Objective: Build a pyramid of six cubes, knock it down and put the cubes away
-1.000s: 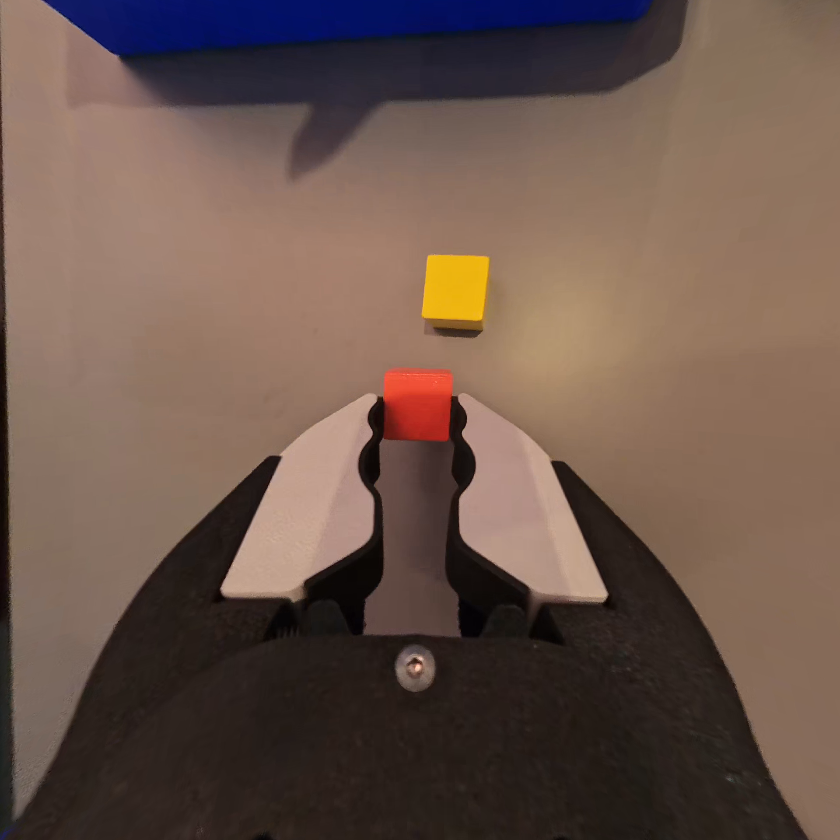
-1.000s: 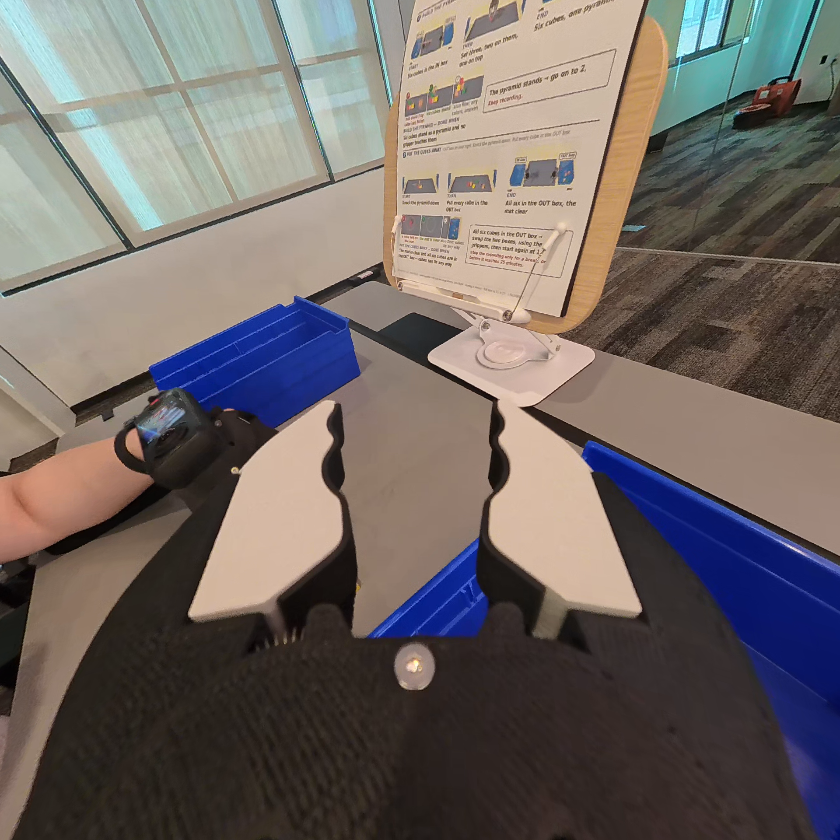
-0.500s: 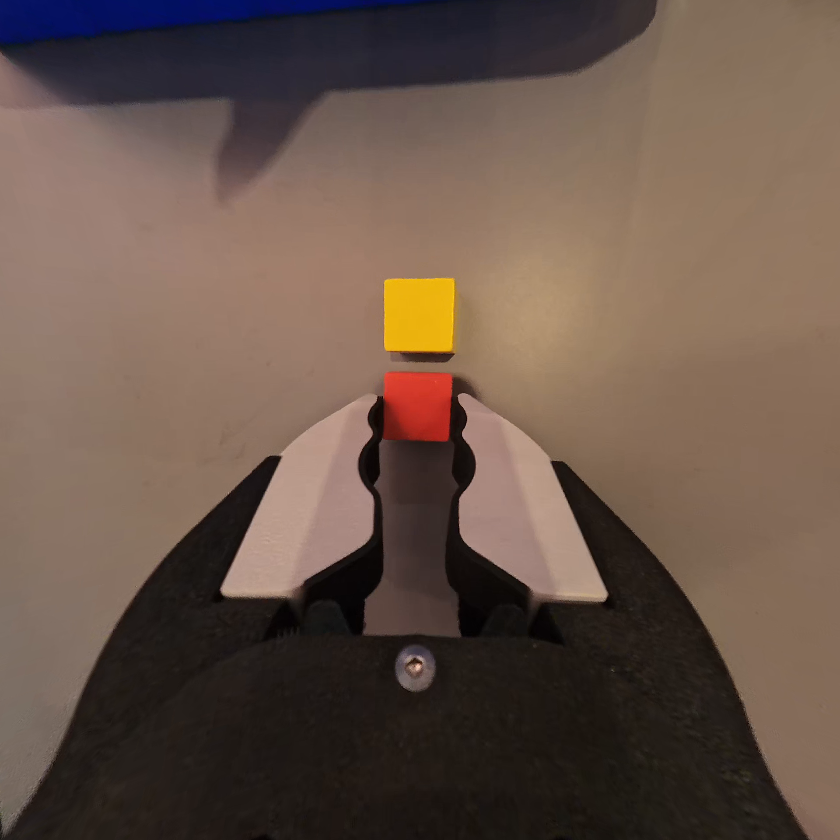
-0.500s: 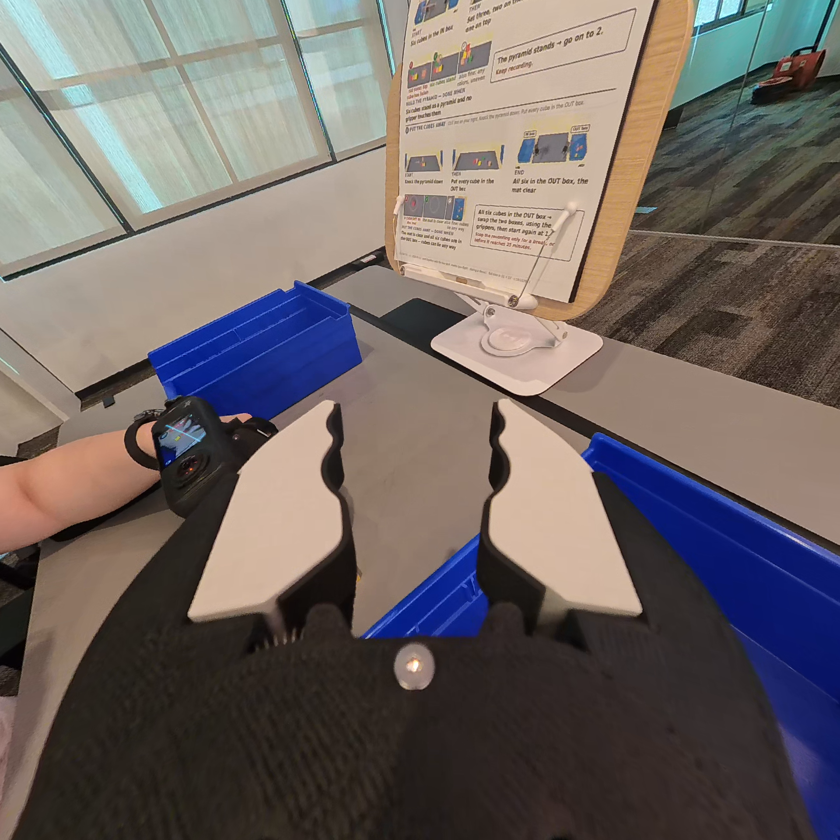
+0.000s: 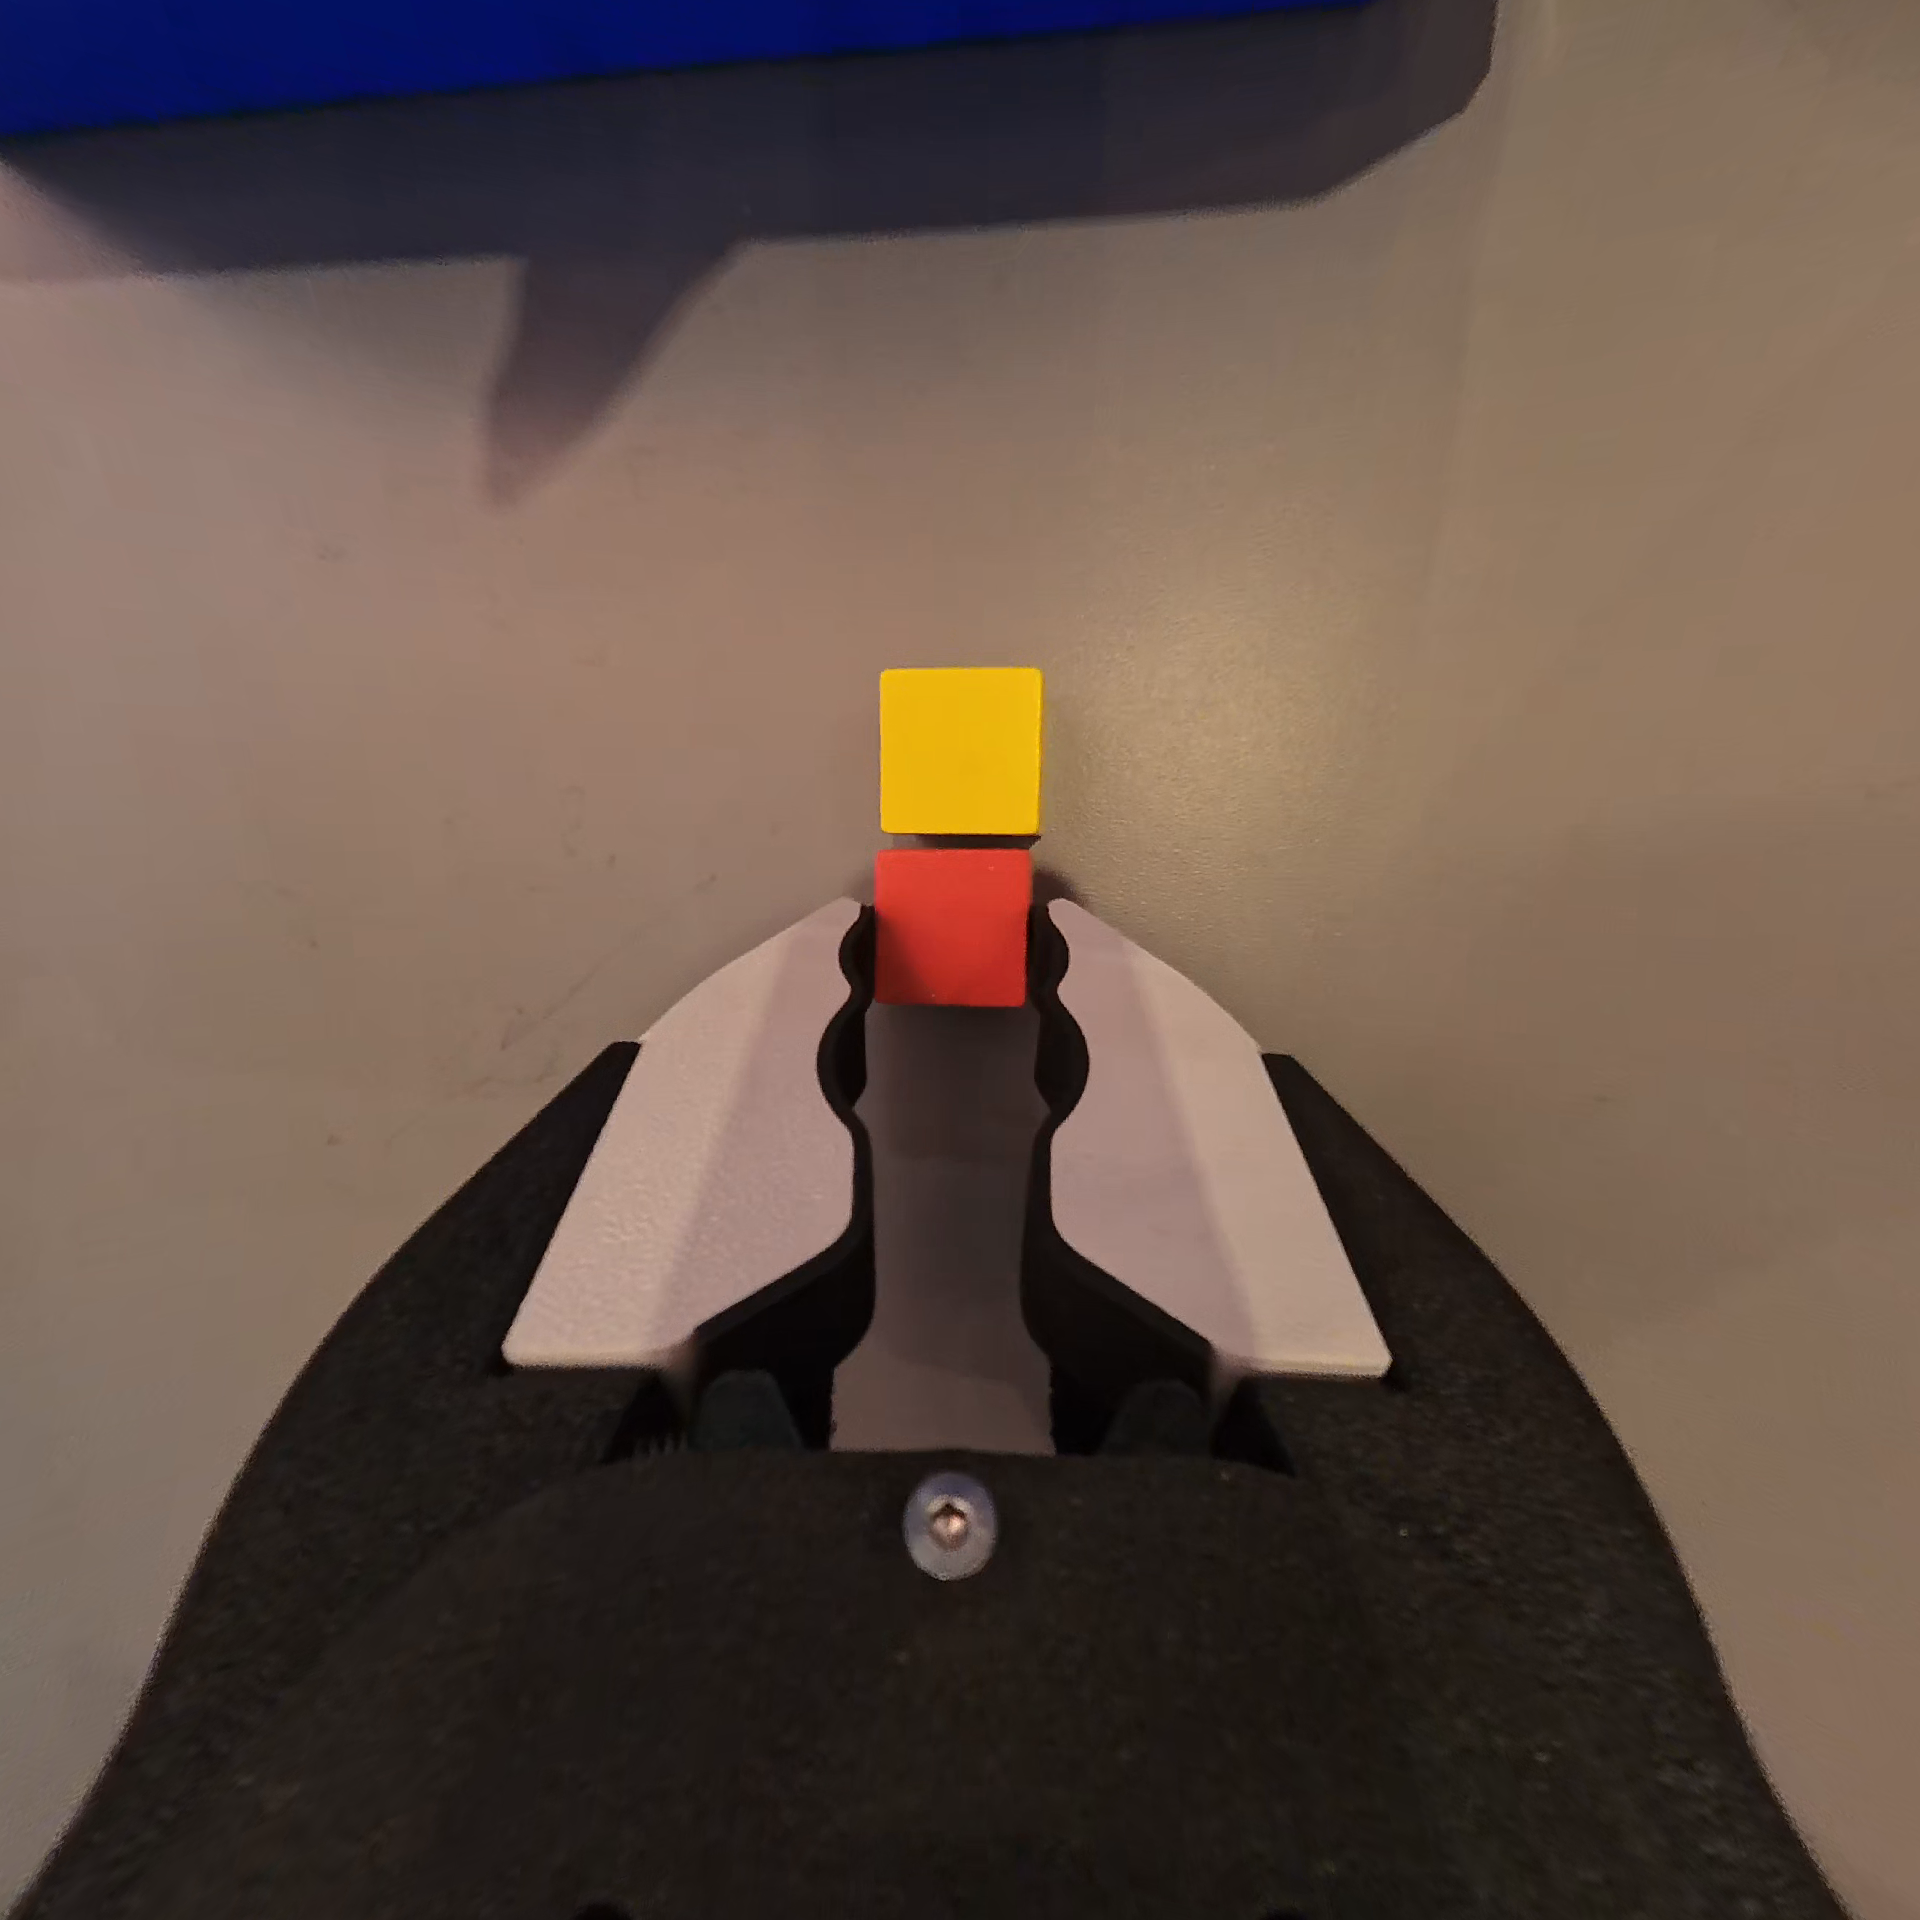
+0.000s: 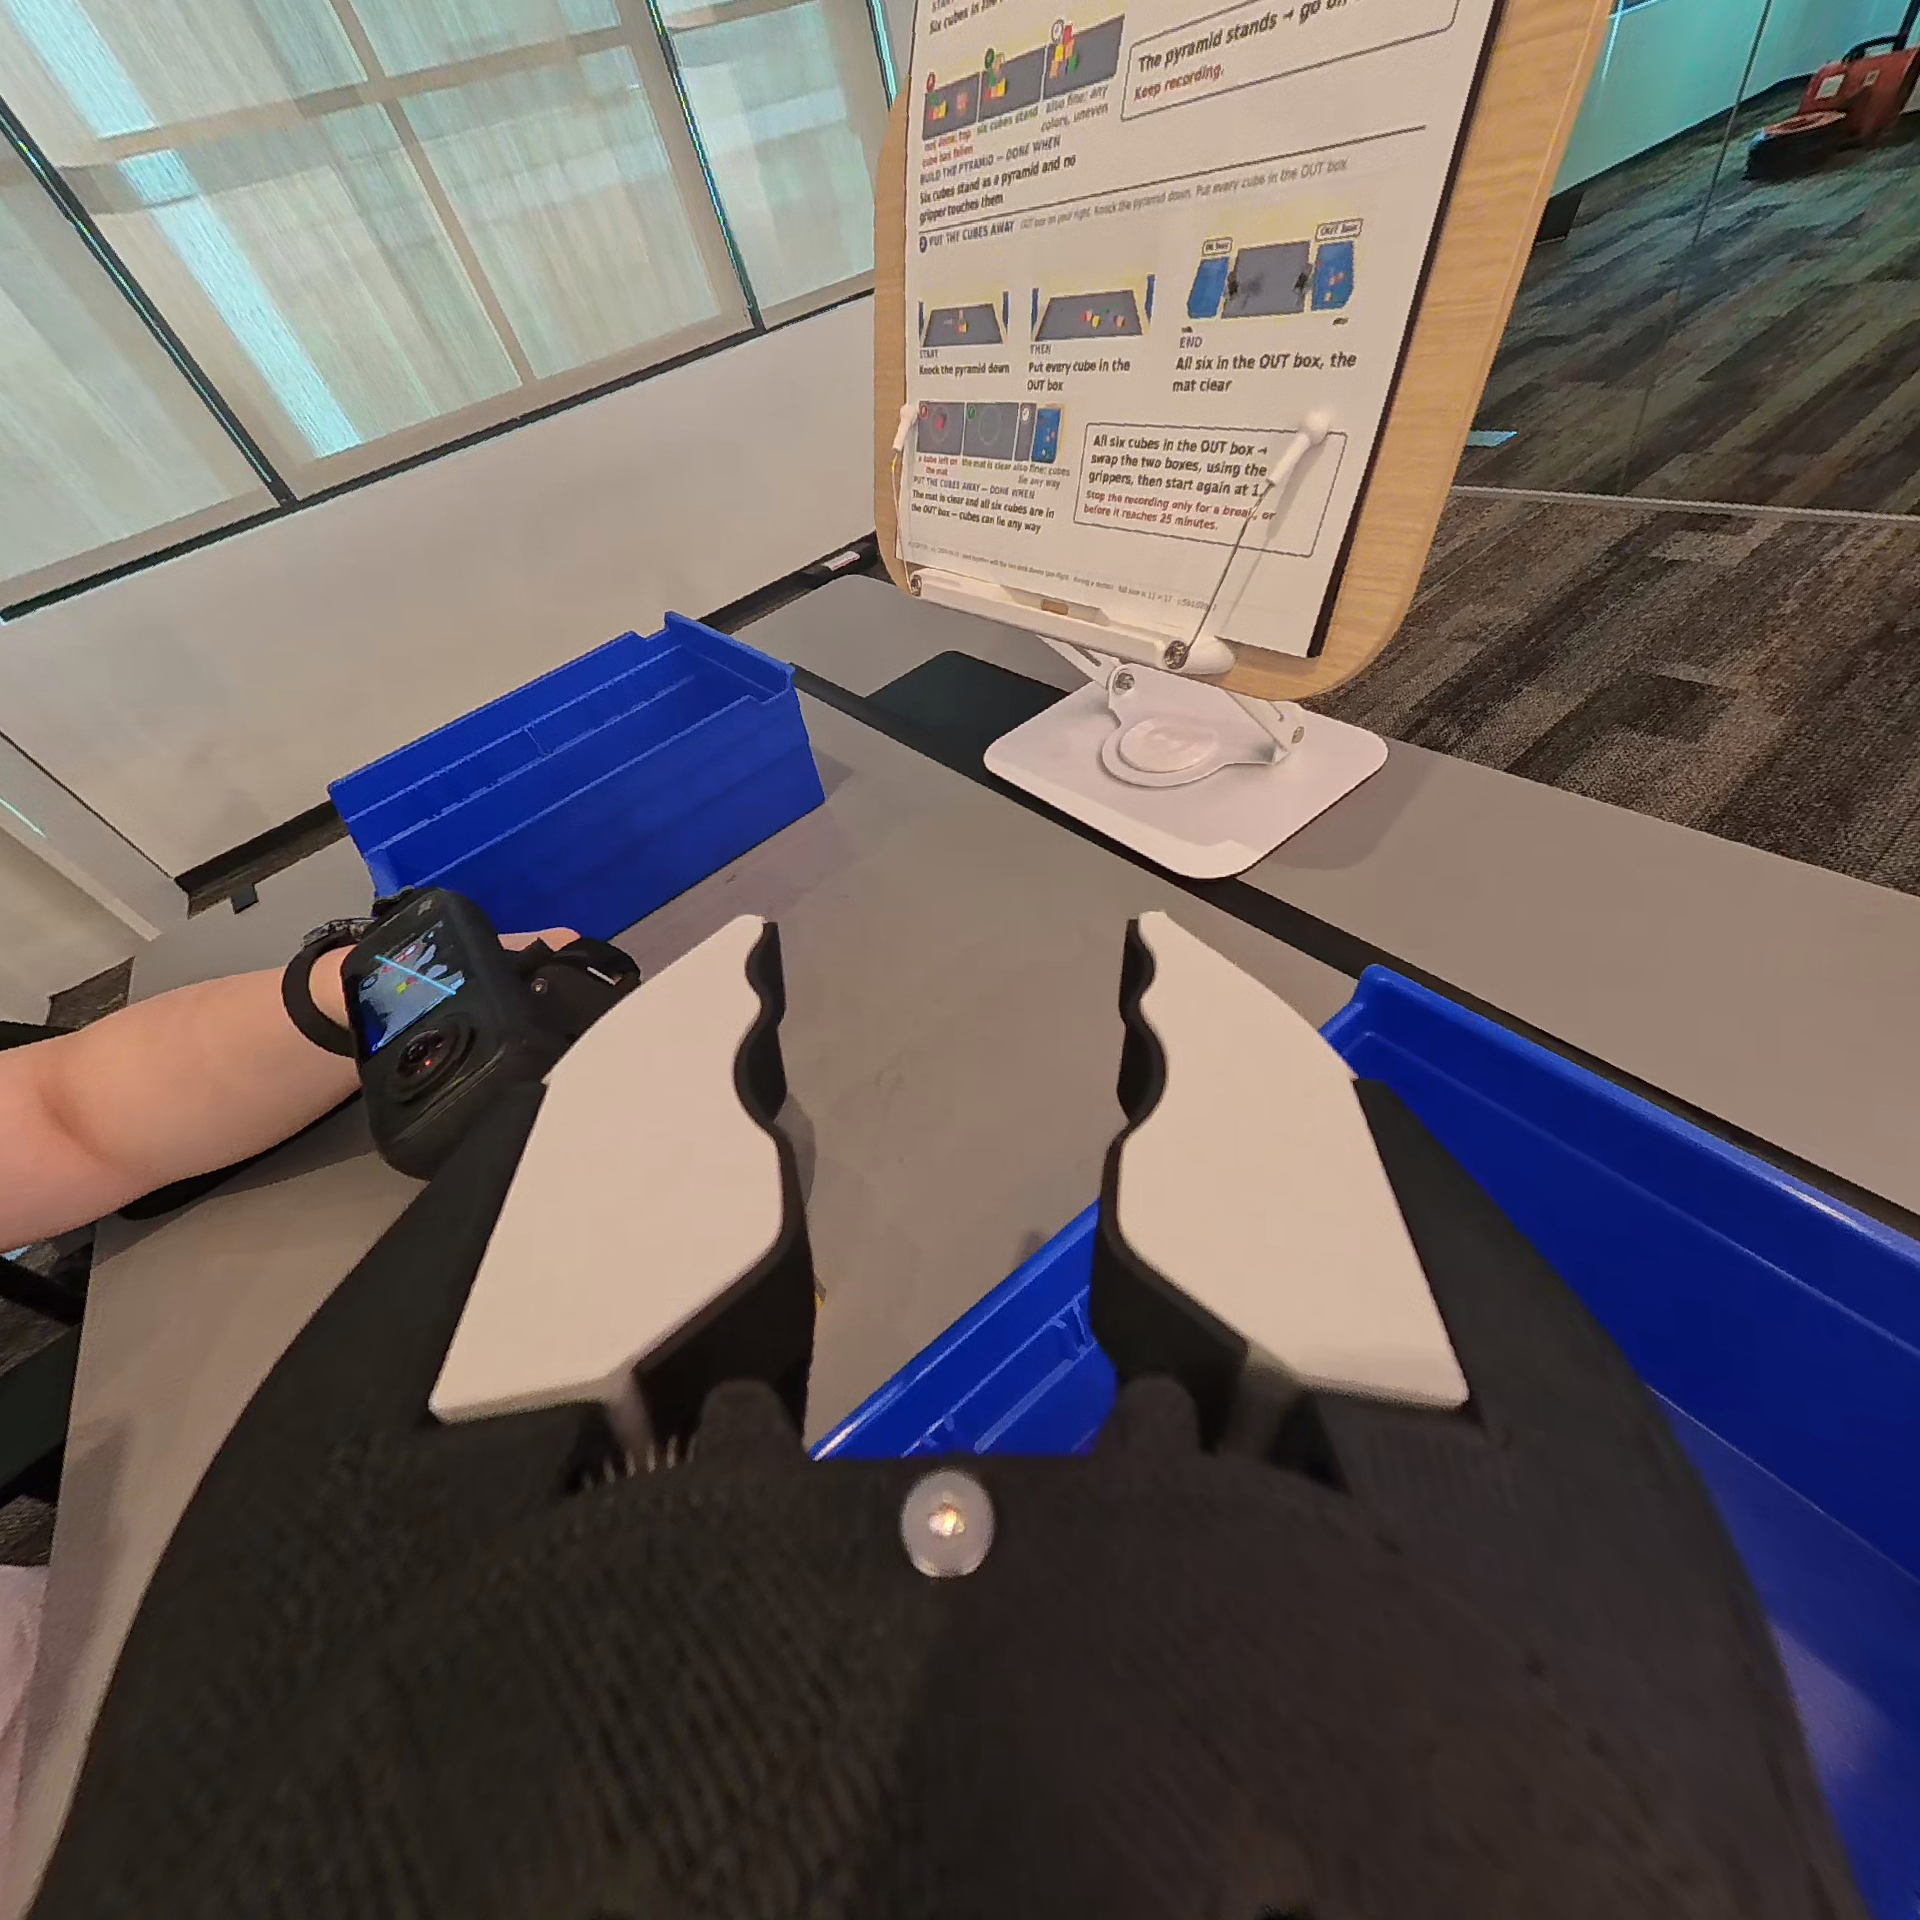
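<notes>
In the left wrist view my left gripper (image 5: 952, 920) is shut on a red cube (image 5: 952, 928), held between the fingertips just above the grey mat (image 5: 416, 831). A yellow cube (image 5: 959, 749) sits on the mat directly beyond the red cube, almost touching it. In the right wrist view my right gripper (image 6: 945, 956) is open and empty, raised over the near corner of a blue box (image 6: 1621, 1226) on the right. The left gripper's body with its camera (image 6: 426, 1023) and a person's forearm (image 6: 156, 1101) show at the left; the cubes are hidden there.
A second blue box (image 6: 582, 769) stands at the far left of the mat; its edge shows along the top of the left wrist view (image 5: 520, 42). A wooden board with an instruction sheet (image 6: 1174, 312) on a white stand (image 6: 1184, 769) stands behind the mat. Tip to tip, the grippers are about 25 cm apart.
My left gripper has carried the red cube forward and down toward the yellow cube, closing the gap to almost nothing. My right gripper has tilted down slightly and stayed open.
</notes>
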A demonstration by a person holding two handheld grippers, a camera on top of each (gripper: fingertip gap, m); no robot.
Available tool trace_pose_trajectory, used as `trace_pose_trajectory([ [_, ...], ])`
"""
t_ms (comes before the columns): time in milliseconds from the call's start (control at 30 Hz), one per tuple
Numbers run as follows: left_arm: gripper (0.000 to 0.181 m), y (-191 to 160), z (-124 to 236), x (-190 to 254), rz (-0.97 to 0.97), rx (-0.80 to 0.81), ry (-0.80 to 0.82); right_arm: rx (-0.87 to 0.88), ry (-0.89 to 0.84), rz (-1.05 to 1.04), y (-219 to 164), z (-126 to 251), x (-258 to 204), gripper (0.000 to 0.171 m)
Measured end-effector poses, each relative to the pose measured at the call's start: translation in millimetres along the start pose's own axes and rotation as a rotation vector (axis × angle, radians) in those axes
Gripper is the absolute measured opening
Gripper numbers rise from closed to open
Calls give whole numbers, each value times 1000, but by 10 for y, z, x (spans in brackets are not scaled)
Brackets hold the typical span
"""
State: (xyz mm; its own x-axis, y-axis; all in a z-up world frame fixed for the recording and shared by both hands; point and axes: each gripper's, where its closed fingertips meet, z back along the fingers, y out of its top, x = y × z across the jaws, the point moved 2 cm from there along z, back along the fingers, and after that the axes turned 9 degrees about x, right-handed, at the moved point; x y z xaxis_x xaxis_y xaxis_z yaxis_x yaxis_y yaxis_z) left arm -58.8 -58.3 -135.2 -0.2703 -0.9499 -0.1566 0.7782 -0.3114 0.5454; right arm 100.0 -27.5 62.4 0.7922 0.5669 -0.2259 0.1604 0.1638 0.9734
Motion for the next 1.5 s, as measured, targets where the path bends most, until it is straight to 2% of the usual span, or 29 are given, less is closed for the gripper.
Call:
trace_pose_trajectory([
  [533, 30, 7, -46, 8, -25, 8, -4, -20, -5, -16, -66, -25, 45, 63],
  [667, 47, 1, -25, -13, -21, 3, 6, -23, -8, -18, -75, -23, 58, 64],
  [833, 49, 53, 165, -63, -13, 57, 27, 19, -99, 43, 22, -5, 151, 65],
  [933, 47, 157, 464, -192, 5, 132, 97, 83, -372, 155, 190, 127, 410, 68],
  [1067, 44, 324, 1059, -423, 70, 289, 254, 150, -830, 359, 421, 572, 705, 68],
  [1133, 45, 330, 1403, -545, 112, 355, 347, 167, -966, 404, 480, 779, 773, 69],
  [1333, 54, 23, 2361, -848, 283, 478, 589, 190, -1078, 335, 450, 1116, 949, 74],
  [1500, 61, -611, 3067, -1101, 423, 421, 895, 178, -1105, 333, 425, 1214, 1016, 74],
])
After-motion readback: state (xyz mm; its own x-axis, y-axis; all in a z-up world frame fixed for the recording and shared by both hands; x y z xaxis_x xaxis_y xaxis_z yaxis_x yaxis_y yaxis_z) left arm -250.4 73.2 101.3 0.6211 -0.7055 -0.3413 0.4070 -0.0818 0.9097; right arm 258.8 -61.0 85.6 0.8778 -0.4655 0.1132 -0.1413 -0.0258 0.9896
